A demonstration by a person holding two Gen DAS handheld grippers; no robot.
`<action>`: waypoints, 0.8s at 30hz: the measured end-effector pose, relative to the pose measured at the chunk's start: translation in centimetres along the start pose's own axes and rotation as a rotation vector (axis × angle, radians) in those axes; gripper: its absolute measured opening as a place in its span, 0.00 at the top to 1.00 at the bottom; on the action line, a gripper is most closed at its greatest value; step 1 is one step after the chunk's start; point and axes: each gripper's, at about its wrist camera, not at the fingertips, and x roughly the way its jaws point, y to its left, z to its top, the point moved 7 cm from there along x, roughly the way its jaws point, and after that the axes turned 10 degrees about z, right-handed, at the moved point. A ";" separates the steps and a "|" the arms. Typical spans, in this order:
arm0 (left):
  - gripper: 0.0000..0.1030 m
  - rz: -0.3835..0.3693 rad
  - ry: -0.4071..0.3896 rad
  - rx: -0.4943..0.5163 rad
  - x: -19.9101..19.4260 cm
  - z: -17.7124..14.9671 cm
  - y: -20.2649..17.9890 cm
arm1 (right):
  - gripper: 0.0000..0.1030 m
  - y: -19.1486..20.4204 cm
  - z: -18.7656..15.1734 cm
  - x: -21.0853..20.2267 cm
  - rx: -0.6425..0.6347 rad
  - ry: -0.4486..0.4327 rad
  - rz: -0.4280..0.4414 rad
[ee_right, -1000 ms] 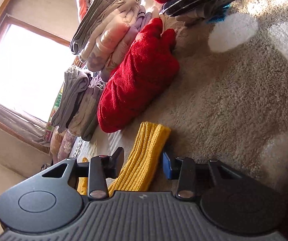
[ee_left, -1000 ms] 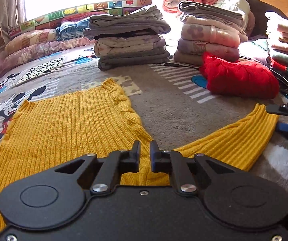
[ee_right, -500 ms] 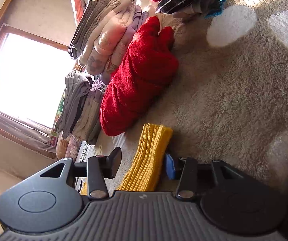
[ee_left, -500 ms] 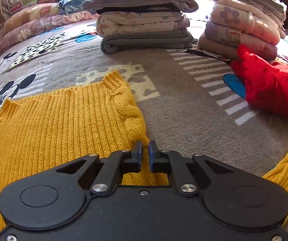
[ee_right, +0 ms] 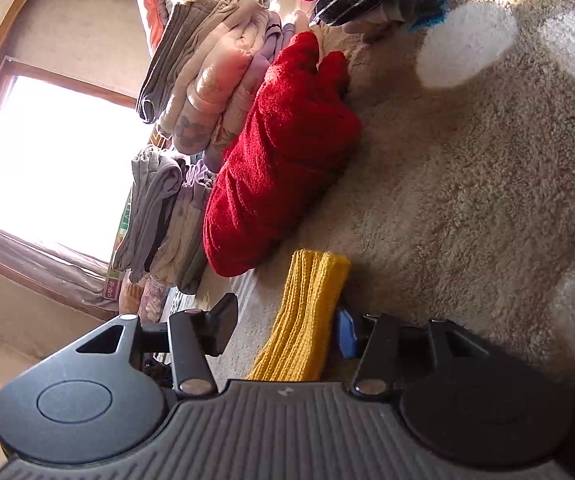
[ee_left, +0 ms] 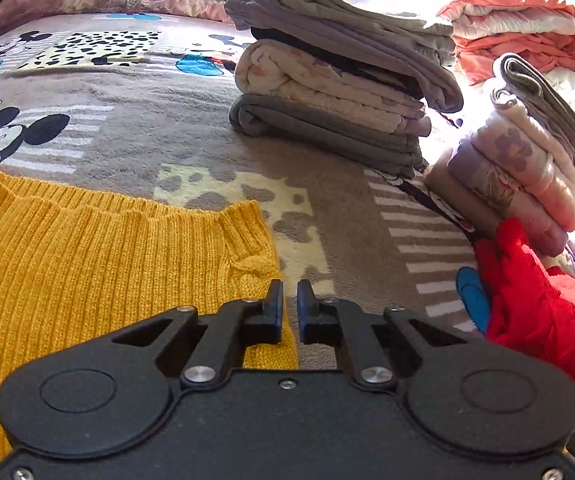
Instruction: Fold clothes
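Right now, as I read my two wrist feeds:
Left gripper (ee_left: 289, 306): I see its jaws drawn nearly together with only a thin slit between the pads; whether knit is pinched in that slit I cannot tell. It hangs over the near corner of the sweater.
Yellow sweater (ee_left: 87, 264): body lies flat on the grey cartoon blanket (ee_left: 135, 128), ribbed edge toward the stacks.
Right gripper (ee_right: 285, 326): I see the jaws spreading apart, the sweater's sleeve cuff (ee_right: 307, 312) lying between them against the blue pad, clear of the black one.
Red garment (ee_right: 283, 160): bunched just beyond the cuff, against the folded piles.
Folded stacks (ee_left: 343, 96): grey and pale layers, well beyond the sweater.
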 end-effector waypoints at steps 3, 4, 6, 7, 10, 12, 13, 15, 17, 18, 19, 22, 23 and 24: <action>0.94 0.051 0.050 0.047 1.9 -0.3 -0.2 | 0.50 0.0 0.0 0.1 0.008 -0.006 0.001; 0.94 0.054 0.065 0.059 2.6 -0.5 -0.2 | 0.50 0.1 0.0 0.2 0.009 -0.008 0.002; 0.94 0.066 0.066 0.070 3.8 -0.1 -0.5 | 0.48 0.2 -0.1 0.4 0.006 -0.008 0.002; 0.94 0.070 0.064 0.061 4.3 0.3 -0.6 | 0.47 0.3 -0.1 0.5 0.003 -0.008 0.002; 0.94 0.079 0.057 0.059 5.4 1.6 -0.8 | 0.47 0.4 -0.1 0.6 0.002 -0.009 0.003; 0.94 0.088 0.058 0.075 6.3 2.3 -0.9 | 0.47 0.4 0.0 0.6 0.005 -0.010 0.005; 0.94 0.080 0.055 0.068 6.2 2.8 -0.8 | 0.47 0.4 0.0 0.6 0.005 -0.011 0.006; 0.94 0.060 0.021 0.042 5.2 3.6 -0.4 | 0.47 0.4 0.1 0.7 0.005 -0.011 0.007; 0.94 0.070 0.012 0.007 4.7 4.0 0.3 | 0.47 0.4 0.1 0.7 0.005 -0.010 0.008; 0.94 0.076 0.009 -0.011 4.5 4.1 0.7 | 0.47 0.4 0.1 0.7 0.004 -0.011 0.008; 0.94 0.086 0.022 -0.014 4.9 4.0 0.8 | 0.47 0.4 0.1 0.7 0.004 -0.011 0.009; 0.94 0.094 0.058 0.007 6.7 3.8 0.4 | 0.47 0.5 0.1 0.9 -0.005 -0.011 0.007; 0.94 0.091 0.067 0.018 7.2 3.9 0.1 | 0.47 0.5 0.1 1.0 -0.010 -0.011 0.005; 0.94 0.088 0.075 0.030 7.8 3.9 -0.2 | 0.46 0.6 0.0 1.1 -0.017 -0.009 0.004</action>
